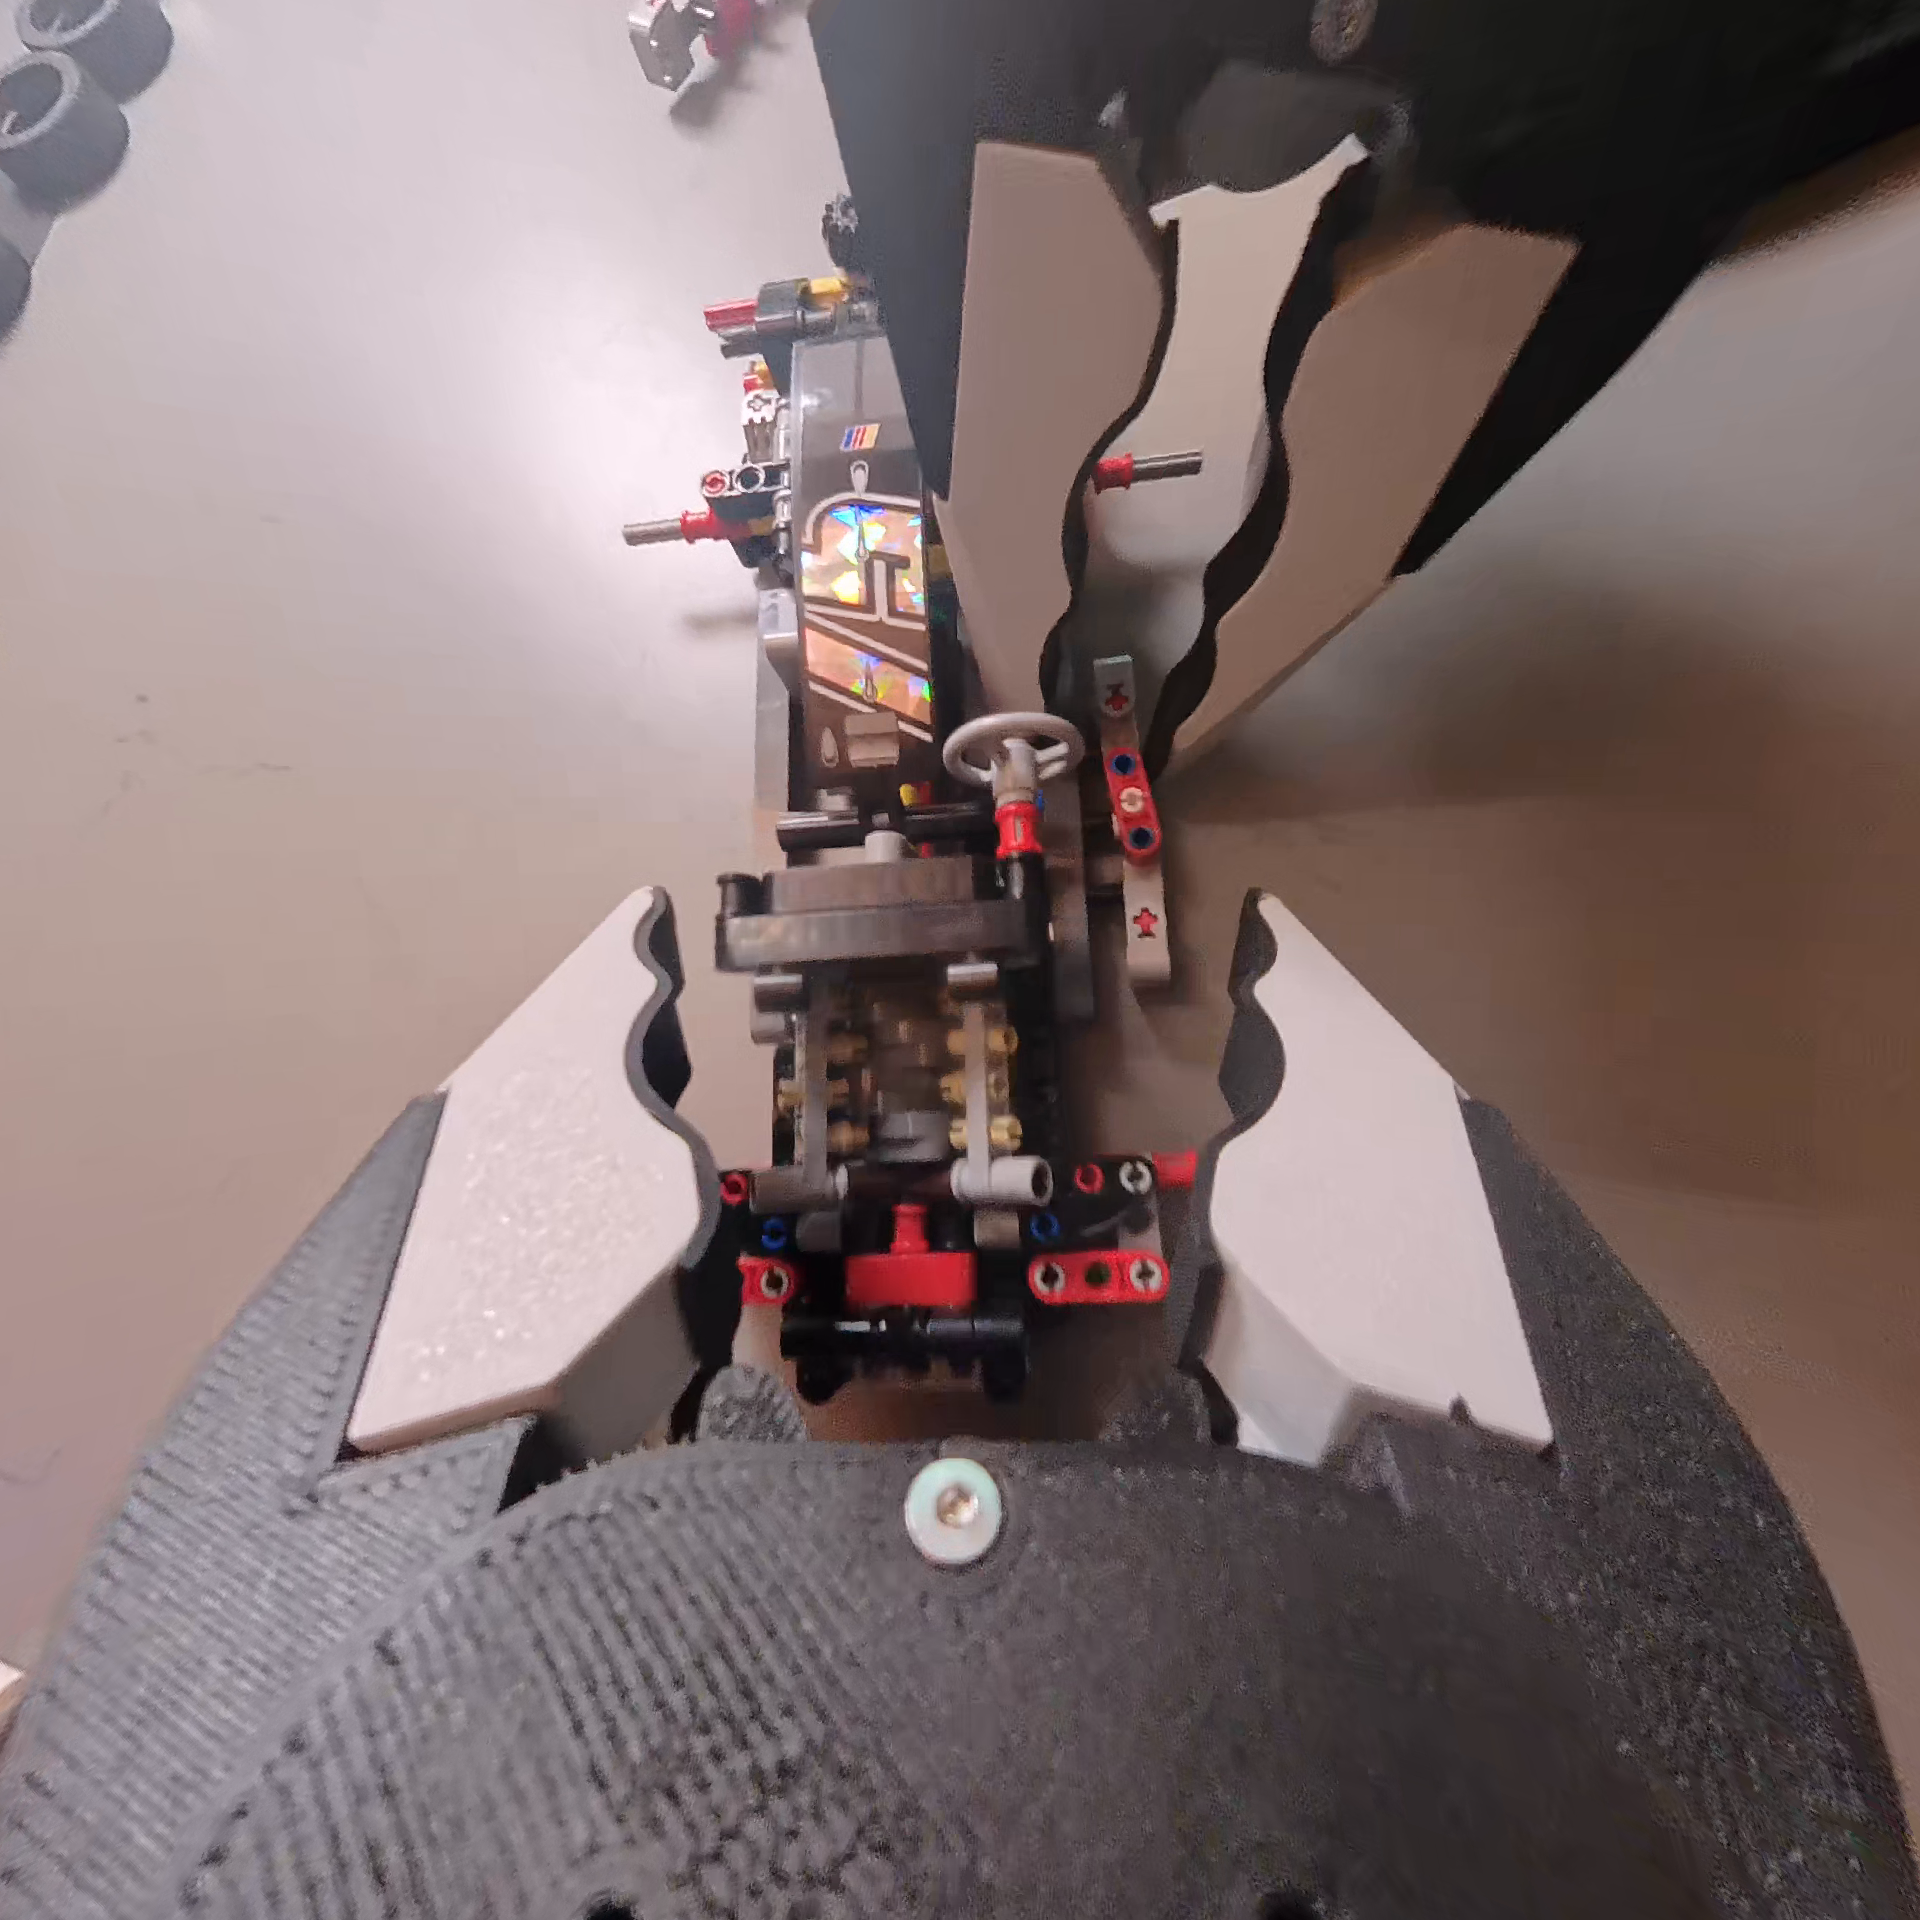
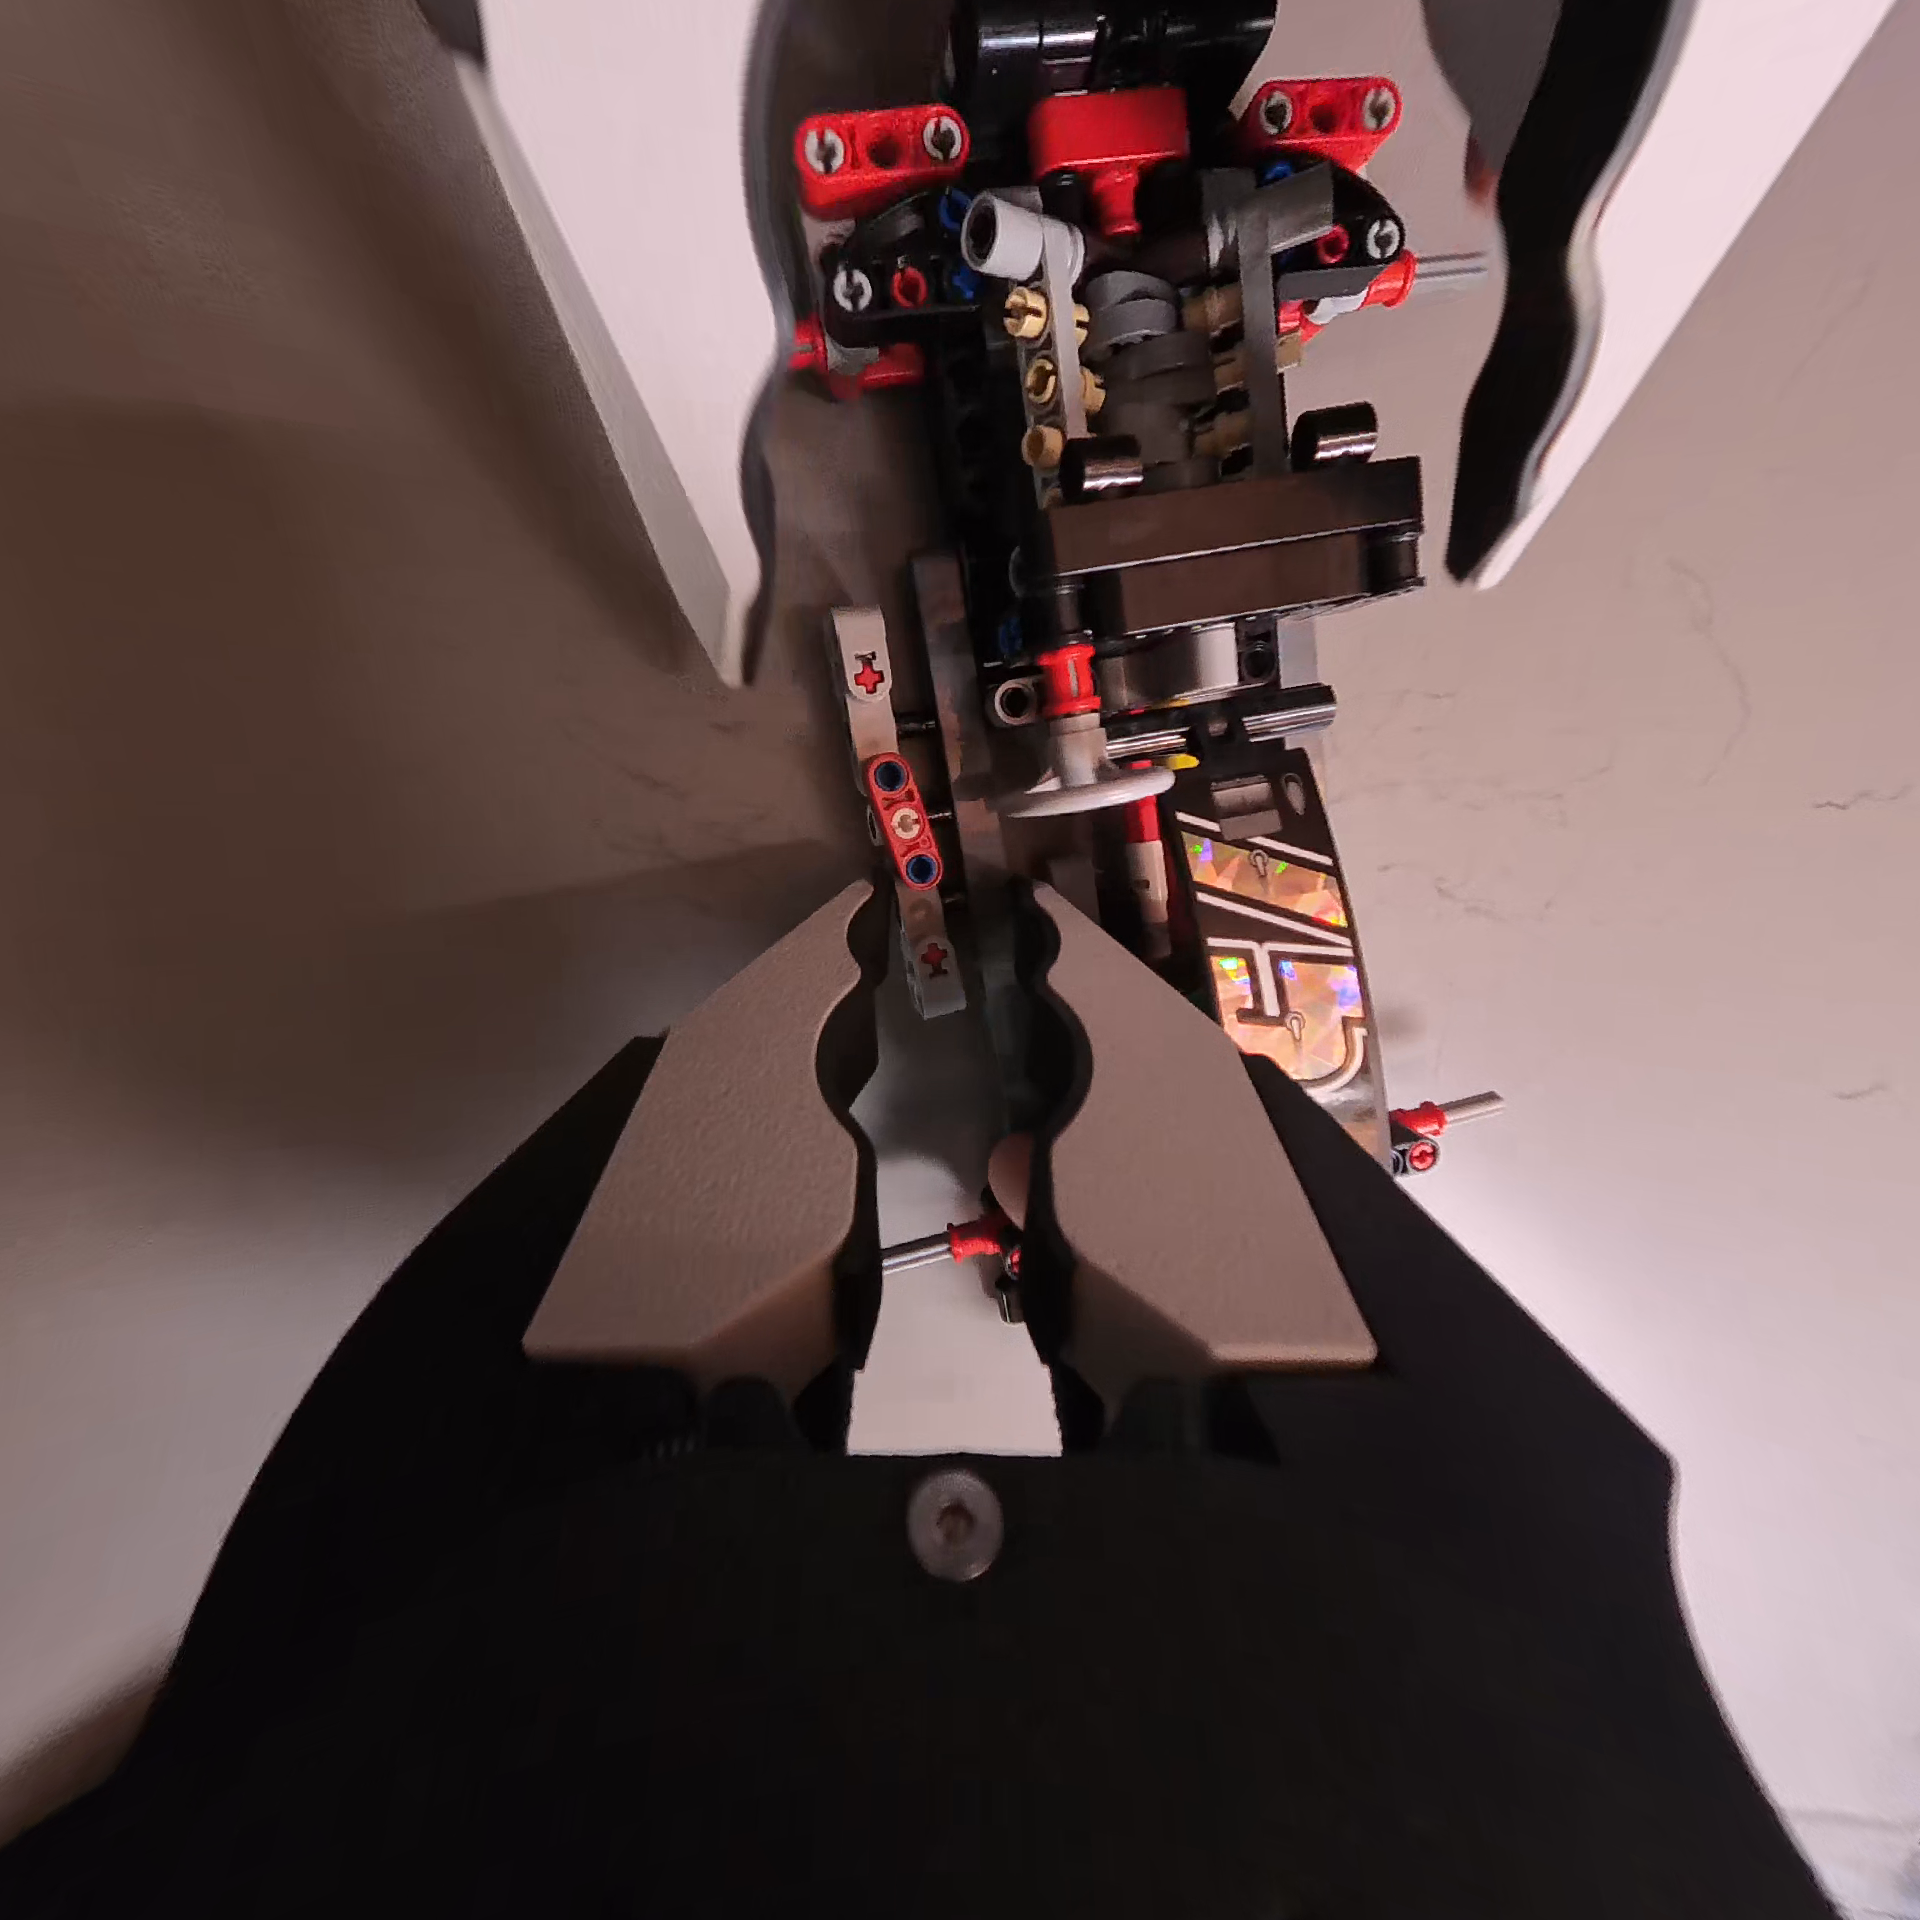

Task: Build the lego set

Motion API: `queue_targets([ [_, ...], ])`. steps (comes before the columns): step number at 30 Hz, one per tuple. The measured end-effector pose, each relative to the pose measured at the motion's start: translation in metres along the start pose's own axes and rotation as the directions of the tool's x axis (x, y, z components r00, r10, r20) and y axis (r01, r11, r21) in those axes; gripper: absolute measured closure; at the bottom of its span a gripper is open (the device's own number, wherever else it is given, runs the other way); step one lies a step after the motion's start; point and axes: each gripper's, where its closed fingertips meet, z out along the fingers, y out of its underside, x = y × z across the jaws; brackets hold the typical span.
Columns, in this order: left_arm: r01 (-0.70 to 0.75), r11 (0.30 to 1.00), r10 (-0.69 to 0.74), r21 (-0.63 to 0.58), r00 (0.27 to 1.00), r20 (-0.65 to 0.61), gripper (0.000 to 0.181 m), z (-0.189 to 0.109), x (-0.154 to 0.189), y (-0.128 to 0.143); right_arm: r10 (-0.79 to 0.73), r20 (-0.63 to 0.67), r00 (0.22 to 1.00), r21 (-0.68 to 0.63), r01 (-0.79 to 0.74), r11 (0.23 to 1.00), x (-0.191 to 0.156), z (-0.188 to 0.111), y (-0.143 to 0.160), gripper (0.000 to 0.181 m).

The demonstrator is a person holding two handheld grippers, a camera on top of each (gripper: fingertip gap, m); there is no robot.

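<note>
The lego car chassis (image 1: 894, 935), black and grey with red pins, a grey steering wheel (image 1: 1013, 748) and a holographic panel (image 1: 862, 592), lies on the beige table. My left gripper (image 1: 956, 904) straddles its rear end. The fingers press its sides at the red pins, so it is shut on the chassis. My right gripper (image 2: 956, 899) comes from the opposite end. It is closed narrowly on a grey beam (image 2: 930, 966) with a red link, against the chassis's black side edge. It also shows in the left wrist view (image 1: 1112, 712). A red-bushed axle (image 2: 935, 1242) sticks out between its fingers.
Black tyres (image 1: 62, 114) lie at the far left of the table. A few loose red and grey parts (image 1: 681, 42) lie beyond the car. Bare beige table (image 1: 364, 623) lies to the left and right of the chassis. The left gripper's tips are roughly 5 cm from the right gripper's.
</note>
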Motion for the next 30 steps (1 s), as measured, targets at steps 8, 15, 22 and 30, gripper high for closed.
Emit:
queue_targets([
  [8,0.061,0.997,-0.058,0.054,0.997,-0.056,0.079,-0.048,-0.002,0.051,0.009,0.084,0.996,-0.025,-0.007,1.0,0.0,-0.003,0.002,0.161],
  [15,-0.067,0.994,0.057,0.087,0.992,0.112,0.082,-0.044,-0.015,0.054,0.115,0.311,0.943,-0.05,-0.104,0.993,0.005,-0.023,-0.003,0.161],
  [22,-0.222,0.97,0.196,0.102,0.955,0.222,0.106,-0.027,-0.023,0.03,0.208,0.635,0.744,-0.154,-0.142,0.978,0.013,-0.053,-0.015,0.162],
  [30,-0.124,0.979,0.095,0.159,0.98,0.175,0.121,-0.028,-0.036,0.024,0.246,0.786,0.567,-0.233,-0.098,0.968,0.023,-0.06,-0.021,0.162],
])
